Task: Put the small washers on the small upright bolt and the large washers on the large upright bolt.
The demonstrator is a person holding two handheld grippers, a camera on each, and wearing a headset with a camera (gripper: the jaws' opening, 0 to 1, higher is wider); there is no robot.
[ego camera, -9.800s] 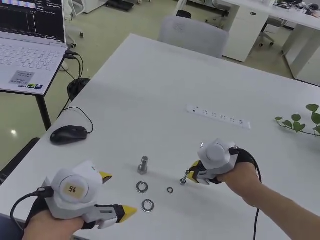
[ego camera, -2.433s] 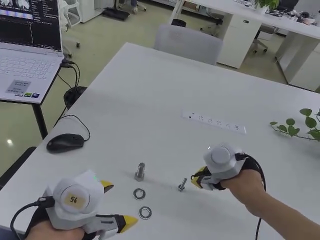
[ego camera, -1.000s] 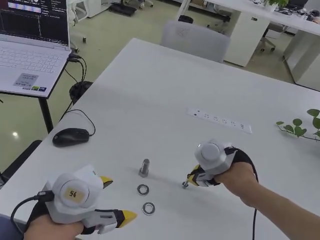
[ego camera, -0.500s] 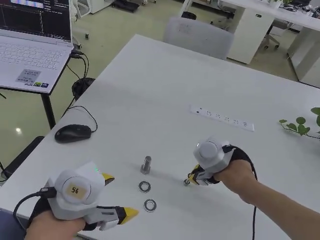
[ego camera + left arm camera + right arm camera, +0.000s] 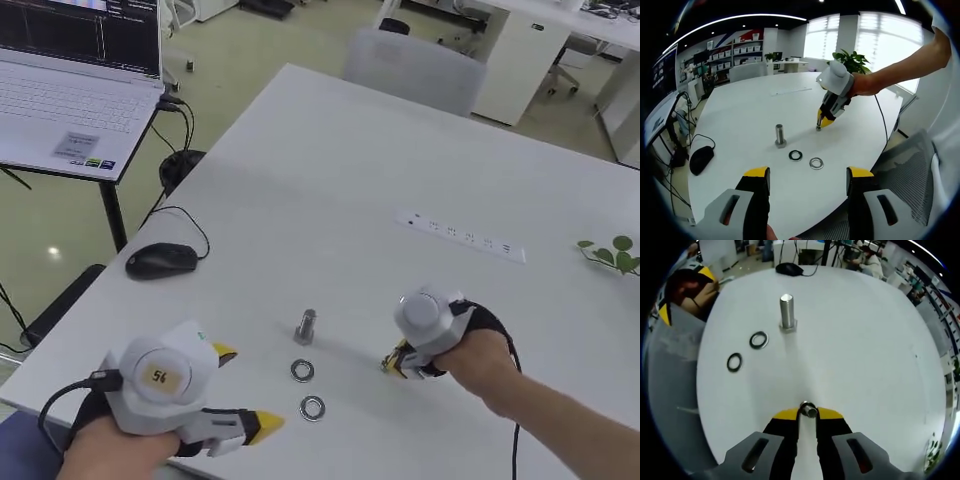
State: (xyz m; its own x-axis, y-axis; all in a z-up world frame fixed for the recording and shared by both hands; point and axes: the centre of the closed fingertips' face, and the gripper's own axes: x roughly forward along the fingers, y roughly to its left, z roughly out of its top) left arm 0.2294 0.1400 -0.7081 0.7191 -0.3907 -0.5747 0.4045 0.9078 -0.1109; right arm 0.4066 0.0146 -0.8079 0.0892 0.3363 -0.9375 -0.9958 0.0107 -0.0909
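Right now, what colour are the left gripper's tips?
Yellow; the left gripper shows it best in the left gripper view.

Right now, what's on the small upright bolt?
The small bolt shows its round metal top between the tips of the right hand-held gripper. The tips cover its shaft, so whether a washer sits there cannot be seen.

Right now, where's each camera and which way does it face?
Head view: on the headset, facing forward and down at the table; left gripper, right gripper and hands show.
Left gripper view: rides the left gripper, looks along its open jaws at the large bolt, two washers, the right gripper.
Right gripper view: rides the right gripper, looks along its jaws, shut on the small bolt.
Shared: large bolt, two washers.
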